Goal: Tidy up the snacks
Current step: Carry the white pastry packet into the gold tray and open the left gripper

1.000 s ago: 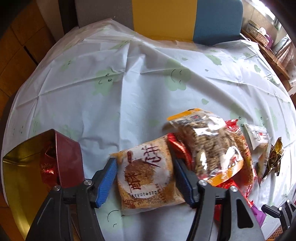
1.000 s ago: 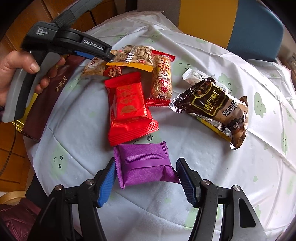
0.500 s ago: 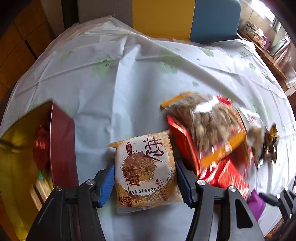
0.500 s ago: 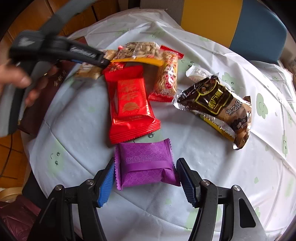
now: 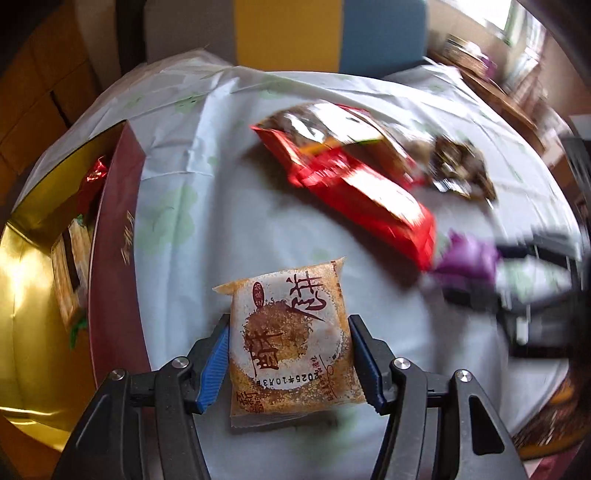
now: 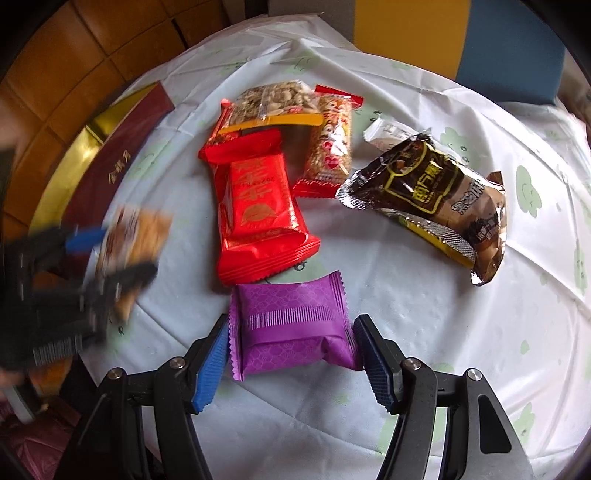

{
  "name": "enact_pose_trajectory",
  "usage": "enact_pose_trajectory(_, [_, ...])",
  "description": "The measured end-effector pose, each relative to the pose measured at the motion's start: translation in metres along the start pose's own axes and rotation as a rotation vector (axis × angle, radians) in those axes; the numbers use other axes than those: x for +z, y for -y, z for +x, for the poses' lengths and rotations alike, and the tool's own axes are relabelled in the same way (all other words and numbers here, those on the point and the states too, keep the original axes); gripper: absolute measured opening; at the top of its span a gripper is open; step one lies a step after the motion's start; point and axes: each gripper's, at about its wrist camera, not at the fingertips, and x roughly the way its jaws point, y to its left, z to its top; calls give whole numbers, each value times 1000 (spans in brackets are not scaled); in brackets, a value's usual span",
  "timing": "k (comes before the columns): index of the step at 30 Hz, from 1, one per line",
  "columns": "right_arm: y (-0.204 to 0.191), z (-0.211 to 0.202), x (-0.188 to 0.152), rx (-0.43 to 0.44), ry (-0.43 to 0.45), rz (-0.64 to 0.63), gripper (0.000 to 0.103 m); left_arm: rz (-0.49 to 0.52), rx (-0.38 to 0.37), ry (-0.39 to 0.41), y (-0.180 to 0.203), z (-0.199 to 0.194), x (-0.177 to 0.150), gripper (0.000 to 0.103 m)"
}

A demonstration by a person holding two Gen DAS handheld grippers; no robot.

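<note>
My left gripper [image 5: 290, 360] is shut on a tan sesame-cake packet [image 5: 290, 347] and holds it above the table, near a dark red gift box with a gold inside [image 5: 114, 258]. It shows blurred in the right wrist view [image 6: 125, 254]. My right gripper [image 6: 290, 362] has its jaws around a purple snack packet [image 6: 291, 325] that lies on the cloth, both pads at its sides. Beyond lie a red packet [image 6: 258, 218], a peanut bag [image 6: 273, 103], a red peanut bar [image 6: 330, 144] and a brown foil packet [image 6: 436, 199].
The round table wears a white cloth with green prints [image 6: 480, 332]. The gift box [image 6: 107, 166] sits at the table's left edge and holds a few snacks [image 5: 74, 258]. A small white packet [image 6: 384, 133] lies behind the brown one. A yellow and blue chair back [image 5: 332, 33] stands beyond.
My left gripper closed on the sesame-cake packet, lifted it off the pile and swung left and back toward the gift box. My right gripper's jaws narrowed around the purple packet.
</note>
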Motion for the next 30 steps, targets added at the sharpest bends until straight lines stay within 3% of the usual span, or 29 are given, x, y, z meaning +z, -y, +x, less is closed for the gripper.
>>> enact_pose_trajectory(7, [-1, 1, -1, 0, 8, -6, 67, 2, -27, 66, -4, -3, -28, 61])
enact_pose_trajectory(12, [-3, 2, -3, -27, 33, -23, 59, 2, -33, 96, 4, -2, -39, 61])
enact_pose_trajectory(16, [-10, 7, -4, -74, 41, -82, 58, 6, -38, 110, 3, -6, -38, 61])
enact_pose_trajectory(19, [-7, 7, -3, -52, 37, -65, 59, 22, -39, 117, 3, -7, -38, 61])
enact_pose_trajectory(23, [-8, 8, -3, -59, 44, -78, 60, 14, -109, 141, -2, -21, -37, 61])
enact_pose_trajectory(27, [-10, 9, -5, -65, 50, -81, 59, -19, -199, 235, -15, -62, -32, 61])
enact_pose_trajectory(30, [-11, 8, -6, -70, 52, -84, 59, -96, -229, 304, -45, -95, -23, 61])
